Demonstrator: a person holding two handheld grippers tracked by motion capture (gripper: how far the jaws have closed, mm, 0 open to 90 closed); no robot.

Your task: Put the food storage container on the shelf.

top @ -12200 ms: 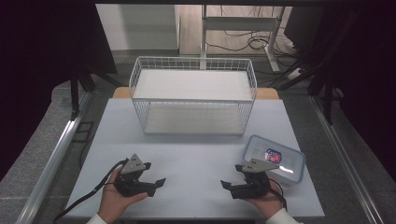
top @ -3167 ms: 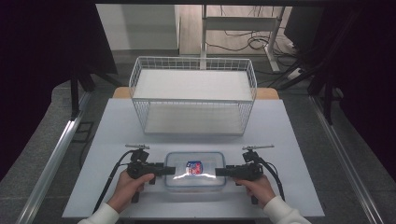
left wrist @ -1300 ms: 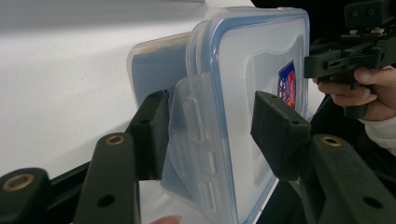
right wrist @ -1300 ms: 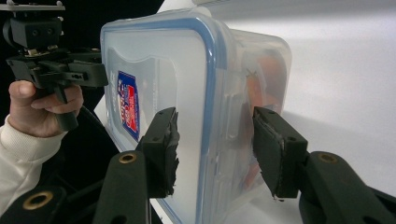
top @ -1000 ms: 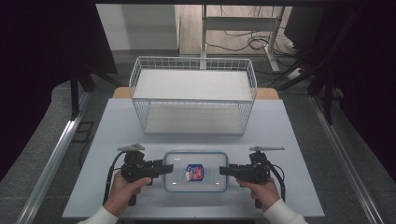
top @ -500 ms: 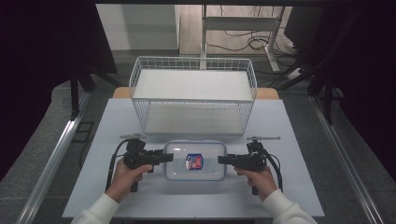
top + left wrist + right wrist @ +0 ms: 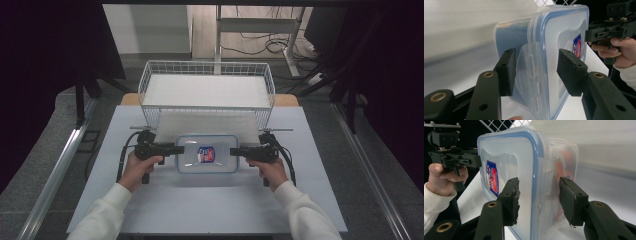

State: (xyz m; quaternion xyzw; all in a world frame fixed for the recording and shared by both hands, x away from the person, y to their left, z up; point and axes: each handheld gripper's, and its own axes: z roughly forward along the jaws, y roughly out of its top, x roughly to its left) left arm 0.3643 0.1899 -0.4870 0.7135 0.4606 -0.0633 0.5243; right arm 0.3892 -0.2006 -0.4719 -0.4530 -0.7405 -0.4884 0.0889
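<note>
Clear lidded container [image 7: 207, 153] with blue seal and a red-blue label sits mid-desk, just at the 6 o'clock side of the white wire basket [image 7: 207, 90], now nearer the basket than half a second ago and well forward of its place one second ago. Twelve seconds back it lay at the desk's 4 o'clock corner; it has since been brought to centre and carried toward 12 o'clock. Left hand-held gripper [image 7: 172, 148] is at the container's 9 o'clock end, right hand-held gripper [image 7: 235, 150] at its 3 o'clock end. In the left gripper view the jaws stand spread either side of the side latch flap [image 7: 530, 65], one pad [image 7: 507, 70] at the box wall, the other [image 7: 570, 71] over the lid; gaps show, so no firm pinch is evident. In the right gripper view the jaws likewise straddle the rim, spread, with pads [image 7: 511, 200] near but apparently not clamped. Pale desk [image 7: 150, 210] otherwise bare at 6 o'clock. Judgement: the steady forward drift suggests the container is bound for the basket; a lift over the near wall would come next, and needs a tighter grip on both ends first.
</note>
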